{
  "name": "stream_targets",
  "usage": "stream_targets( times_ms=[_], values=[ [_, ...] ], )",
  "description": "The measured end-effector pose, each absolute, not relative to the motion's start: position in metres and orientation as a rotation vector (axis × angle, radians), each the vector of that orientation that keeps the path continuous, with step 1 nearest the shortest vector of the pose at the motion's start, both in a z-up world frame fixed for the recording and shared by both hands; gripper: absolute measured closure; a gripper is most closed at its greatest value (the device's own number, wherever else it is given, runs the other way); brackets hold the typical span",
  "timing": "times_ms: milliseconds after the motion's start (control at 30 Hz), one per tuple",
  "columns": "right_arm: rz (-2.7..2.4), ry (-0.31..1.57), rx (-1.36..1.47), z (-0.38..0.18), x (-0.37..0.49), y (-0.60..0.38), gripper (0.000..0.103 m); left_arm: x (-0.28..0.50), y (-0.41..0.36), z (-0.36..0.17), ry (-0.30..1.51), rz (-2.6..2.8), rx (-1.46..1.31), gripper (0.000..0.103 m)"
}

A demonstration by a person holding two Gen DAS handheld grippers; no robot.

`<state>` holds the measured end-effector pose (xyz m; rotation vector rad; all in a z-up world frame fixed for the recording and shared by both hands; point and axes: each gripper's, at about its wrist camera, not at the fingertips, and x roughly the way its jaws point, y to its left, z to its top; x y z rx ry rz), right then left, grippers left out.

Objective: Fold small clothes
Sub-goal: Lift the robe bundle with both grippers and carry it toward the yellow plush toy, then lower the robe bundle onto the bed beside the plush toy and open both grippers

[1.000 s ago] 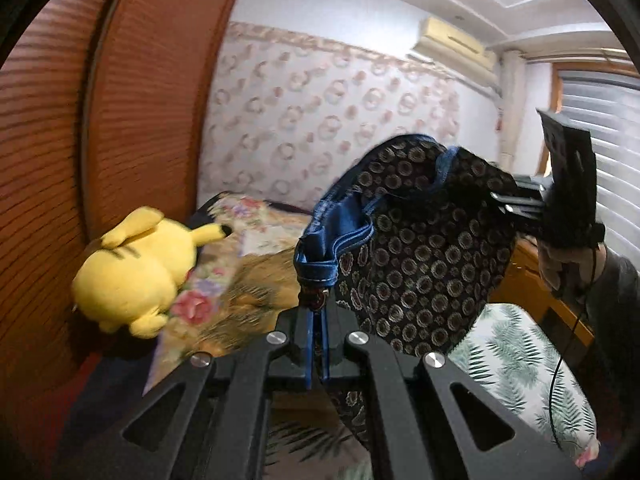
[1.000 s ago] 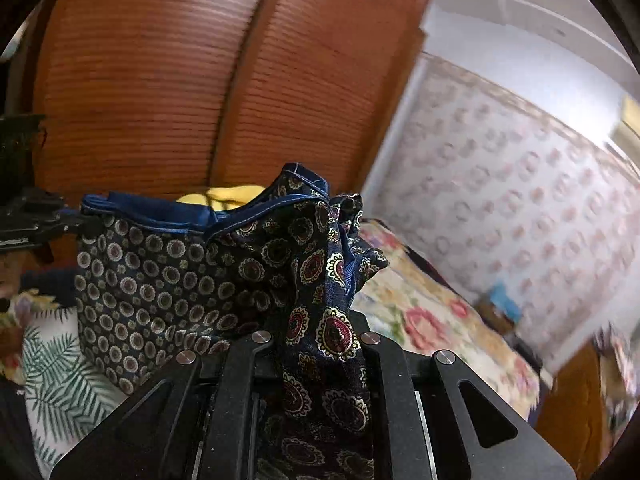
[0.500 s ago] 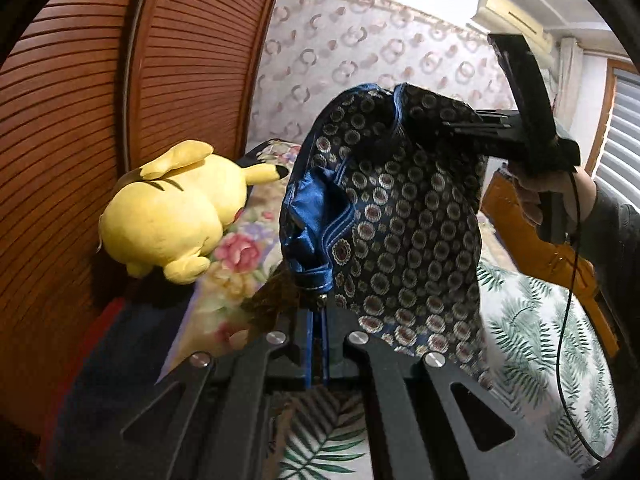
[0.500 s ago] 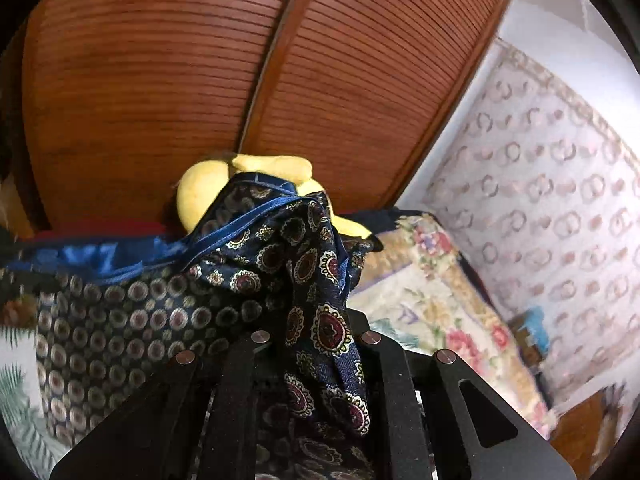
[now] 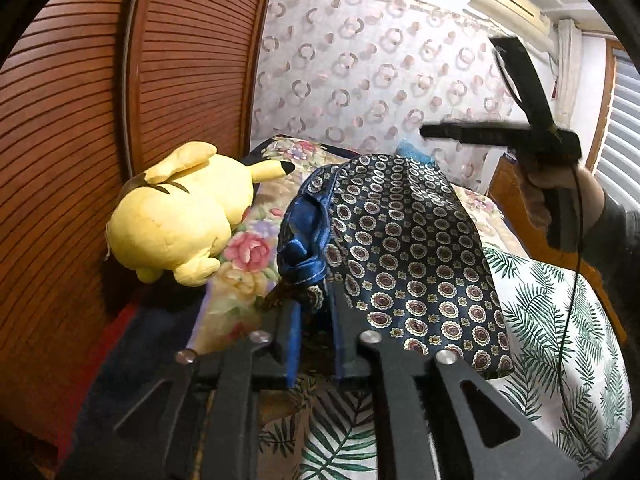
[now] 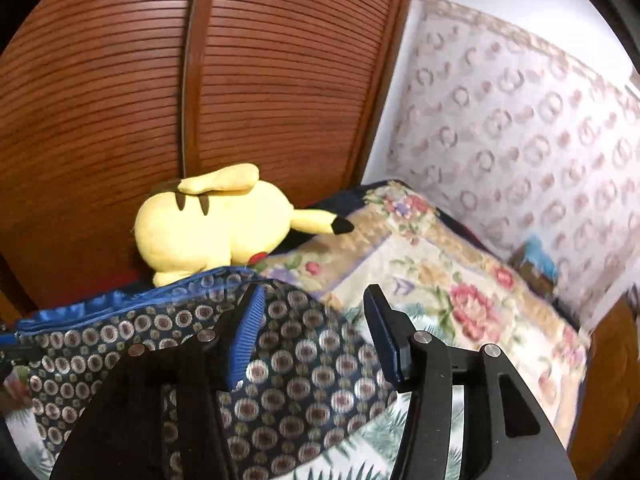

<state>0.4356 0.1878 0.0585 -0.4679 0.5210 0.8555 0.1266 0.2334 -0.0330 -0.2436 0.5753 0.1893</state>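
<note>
The dark patterned shorts (image 5: 408,248) with a blue waistband lie draped on the bed, waistband towards the plush toy. My left gripper (image 5: 314,304) is low at their near left corner. Its jaws are opening, and a fold of the waistband still sits between the tips with a gap showing beside the blue pads (image 5: 294,344). My right gripper (image 5: 430,132), held by a hand, hovers above the far end of the shorts. In the right wrist view my right gripper (image 6: 314,292) is opening wide, nothing pressed between its fingers, with the shorts (image 6: 296,372) spread below.
A yellow plush toy (image 5: 180,216) lies by the louvred wooden wardrobe doors (image 5: 100,100) on the left. A floral blanket (image 6: 440,280) covers the far part of the bed, a leaf-print sheet (image 5: 560,320) the near part. Wooden furniture (image 5: 508,184) stands at the right.
The shorts hung stretched in the air between both shut grippers. The right gripper has let go and opened, the shorts have dropped onto the bed, and the left jaws have parted.
</note>
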Motion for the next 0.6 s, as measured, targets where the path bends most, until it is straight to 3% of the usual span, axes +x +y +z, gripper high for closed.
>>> stream_targets(
  times_ms=[67,100,300,433,600],
  values=[
    [0.913,0.570,-0.423,0.051,0.433,0.186,0.051,0.125,0.233,-0.030,0.572,0.186,-0.229,0.076],
    [0.935,0.602,-0.401,0.046,0.432,0.184,0.051,0.124,0.232,-0.029,0.572,0.177,-0.225,0.067],
    [0.912,0.695,-0.396,0.009,0.423,0.184,0.051,0.115,0.228,-0.018,0.545,0.180,-0.201,0.048],
    [0.869,0.729,-0.410,-0.011,0.426,0.183,0.050,0.105,0.223,-0.009,0.514,0.150,-0.218,0.047],
    [0.838,0.693,-0.357,0.002,0.413,0.164,0.051,0.099,0.211,0.001,0.502,0.162,-0.182,0.047]
  ],
)
